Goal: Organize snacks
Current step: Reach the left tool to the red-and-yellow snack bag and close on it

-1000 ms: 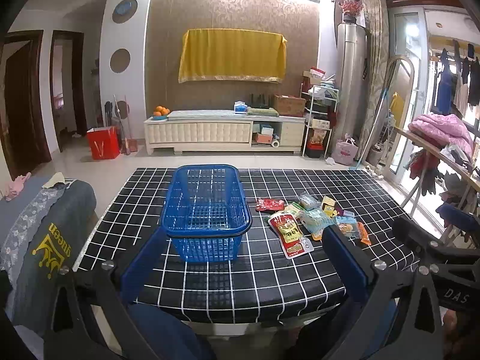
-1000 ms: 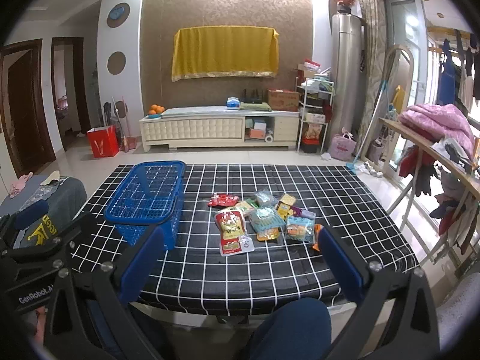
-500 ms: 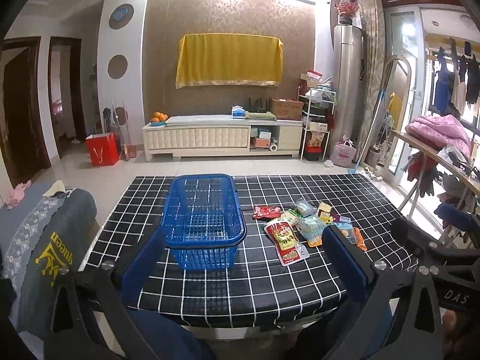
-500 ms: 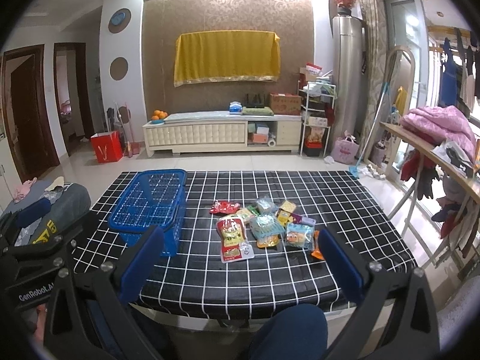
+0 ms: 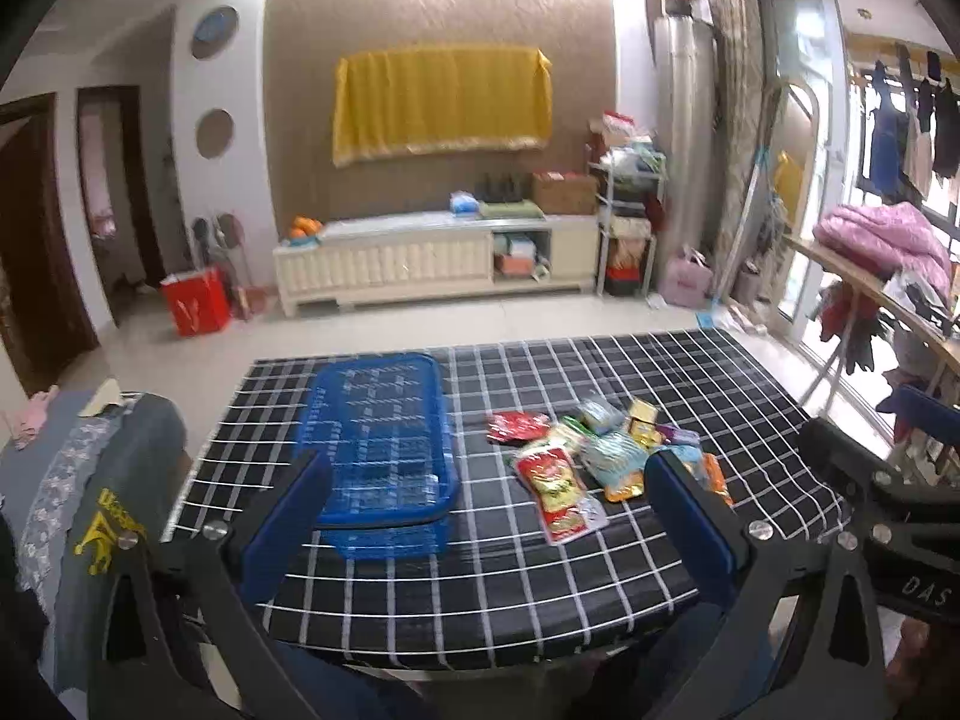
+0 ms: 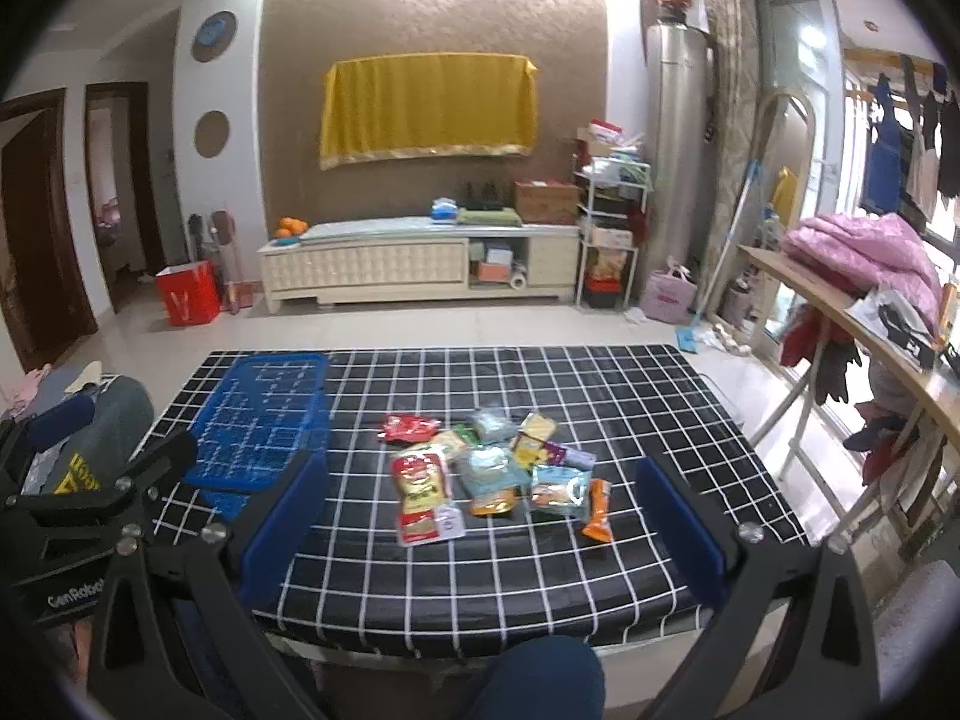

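An empty blue mesh basket (image 5: 378,444) stands on the left of a black grid-patterned table (image 5: 540,576); it also shows in the right wrist view (image 6: 264,420). Several snack packets lie in a loose pile right of it, among them a long red pouch (image 5: 561,492) (image 6: 423,495), a small red packet (image 6: 411,427), a teal bag (image 6: 489,468) and an orange packet (image 6: 597,510). My left gripper (image 5: 489,531) is open and empty, held above the table's near edge. My right gripper (image 6: 480,531) is open and empty, likewise back from the snacks.
A grey cushioned seat (image 5: 90,480) sits left of the table. A wooden shelf with pink bedding (image 6: 864,258) stands at the right. A white cabinet (image 6: 420,264) and a red bag (image 6: 186,294) are across the floor, far behind.
Both grippers have drawn back and risen a little, so the table, basket and snacks sit lower and smaller in both views. Nothing on the table has moved.
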A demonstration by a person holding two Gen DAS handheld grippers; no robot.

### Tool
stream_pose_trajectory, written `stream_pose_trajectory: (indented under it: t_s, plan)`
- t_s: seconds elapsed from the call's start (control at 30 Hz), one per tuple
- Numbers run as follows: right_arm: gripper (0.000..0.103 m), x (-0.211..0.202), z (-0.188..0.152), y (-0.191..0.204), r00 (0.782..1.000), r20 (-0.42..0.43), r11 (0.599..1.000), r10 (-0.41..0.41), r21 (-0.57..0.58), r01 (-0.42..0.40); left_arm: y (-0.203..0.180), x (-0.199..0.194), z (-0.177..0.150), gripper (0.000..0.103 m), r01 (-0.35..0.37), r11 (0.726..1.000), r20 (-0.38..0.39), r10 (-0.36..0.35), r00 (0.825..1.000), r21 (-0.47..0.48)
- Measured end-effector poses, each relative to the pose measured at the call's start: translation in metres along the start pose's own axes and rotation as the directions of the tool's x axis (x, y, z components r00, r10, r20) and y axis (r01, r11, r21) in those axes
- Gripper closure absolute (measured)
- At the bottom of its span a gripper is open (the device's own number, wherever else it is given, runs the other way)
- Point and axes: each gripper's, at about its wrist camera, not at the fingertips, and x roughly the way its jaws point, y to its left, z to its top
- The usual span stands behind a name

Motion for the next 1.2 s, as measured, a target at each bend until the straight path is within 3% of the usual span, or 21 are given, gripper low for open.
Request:
stream_pose_trajectory:
  t_s: [0.07, 0.13, 0.33, 0.5, 0.57, 0.67, 0.77, 0.93, 1.07, 1.2]
  plan:
    - [0.0, 0.014, 0.003, -0.013, 1.0, -0.03, 0.999, 0.01, 0.036, -0.009, -0.004, 0.019, 0.007, 0.0, 0.061, 0.998, -0.026, -0.061, 0.998, -0.023]
    - [0.0, 0.032, 0.004, -0.025, 0.997, -0.072, 0.998, 0.023, 0.064, -0.018, -0.01, 0.045, 0.011, 0.0, 0.094, 0.995, -0.1, -0.097, 0.99, -0.038]
    - [0.0, 0.09, 0.003, -0.051, 0.987, -0.157, 0.998, -0.041, 0.039, 0.047, -0.037, 0.131, 0.013, 0.0, 0.164, 0.982, -0.246, -0.183, 0.952, -0.097]
    - [0.0, 0.138, -0.007, -0.07, 0.97, -0.241, 0.998, -0.042, 0.028, 0.05, -0.069, 0.187, 0.002, 0.0, 0.139, 0.99, -0.341, -0.143, 0.929, -0.034]
    - [0.0, 0.157, -0.012, -0.075, 0.961, -0.275, 0.999, -0.034, 0.029, 0.044, -0.074, 0.21, -0.006, 0.0, 0.129, 0.991, -0.393, -0.136, 0.909, -0.044]
    - [0.0, 0.187, -0.022, -0.081, 0.942, -0.334, 0.999, -0.019, 0.024, 0.029, -0.076, 0.245, -0.02, 0.0, 0.137, 0.987, -0.488, -0.159, 0.859, -0.08]
    - [0.0, 0.217, -0.033, -0.083, 0.923, -0.384, 1.0, -0.011, 0.01, 0.016, -0.077, 0.275, -0.037, 0.0, 0.124, 0.987, -0.55, -0.161, 0.819, -0.103]
    - [0.0, 0.259, -0.046, -0.086, 0.896, -0.443, 1.0, 0.016, 0.01, -0.013, -0.074, 0.31, -0.056, 0.0, 0.07, 0.987, -0.602, -0.145, 0.786, -0.147]
    - [0.0, 0.289, -0.055, -0.08, 0.867, -0.497, 0.998, 0.033, -0.027, -0.053, -0.067, 0.34, -0.069, 0.0, 0.006, 0.986, -0.658, -0.114, 0.744, -0.164]
    - [0.0, 0.306, -0.058, -0.082, 0.853, -0.518, 0.998, 0.057, -0.001, -0.068, -0.061, 0.356, -0.075, 0.0, -0.027, 0.985, -0.68, -0.097, 0.727, -0.169]
